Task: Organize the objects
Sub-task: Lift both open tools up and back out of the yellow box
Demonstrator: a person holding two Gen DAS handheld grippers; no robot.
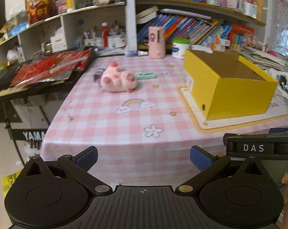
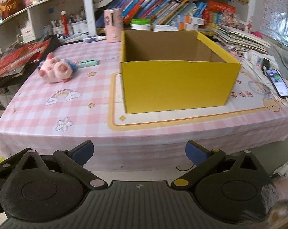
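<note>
Soft daylight, slight blur, fisheye-warped edges

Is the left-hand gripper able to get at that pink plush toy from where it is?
Probably yes. The left gripper is open and empty, and the pink plush toy lies out on the checked tablecloth with only bare cloth between them. The yellow box stands off to the side, out of the way.

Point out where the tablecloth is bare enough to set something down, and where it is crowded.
Bare: the near cloth between the plush pig and the yellow box, around the rainbow print. The box looks empty as far as its inside shows. Crowded: the back edge by the pink canister, and right of the box by the phone.
</note>
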